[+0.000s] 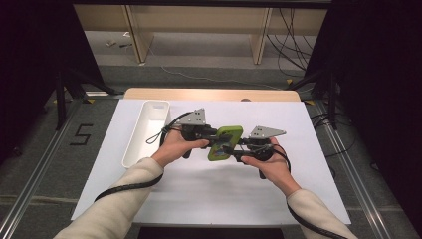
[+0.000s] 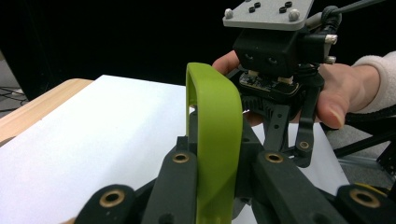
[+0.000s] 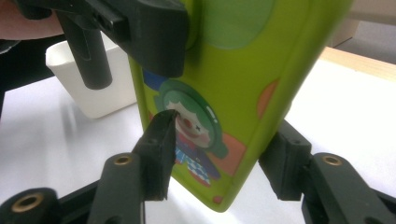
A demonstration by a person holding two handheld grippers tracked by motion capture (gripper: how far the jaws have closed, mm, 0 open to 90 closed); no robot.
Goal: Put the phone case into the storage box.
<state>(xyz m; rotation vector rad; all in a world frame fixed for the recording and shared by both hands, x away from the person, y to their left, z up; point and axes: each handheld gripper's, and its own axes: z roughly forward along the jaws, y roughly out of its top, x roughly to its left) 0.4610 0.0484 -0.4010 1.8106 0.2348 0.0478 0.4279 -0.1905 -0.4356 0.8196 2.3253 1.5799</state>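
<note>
A lime-green flat case point(image 1: 225, 143) with a clown picture hangs above the white sheet point(image 1: 224, 194) near the middle of the table, between both grippers. My left gripper point(image 1: 216, 135) comes in from the left and is shut on it; in the left gripper view the case point(image 2: 215, 135) stands edge-on between the two jaws point(image 2: 219, 156). My right gripper point(image 1: 233, 149) meets it from the right. In the right gripper view its jaws point(image 3: 219, 140) straddle the lower end of the case point(image 3: 243, 88), one fingertip point(image 3: 161, 135) on the printed face, the other against the back.
A long white tray point(image 1: 147, 130) lies on the sheet to the left of the hands. The wooden table edge point(image 1: 209, 93) runs along the far side. Black cables trail from both grippers toward the person. Dark stands flank the table.
</note>
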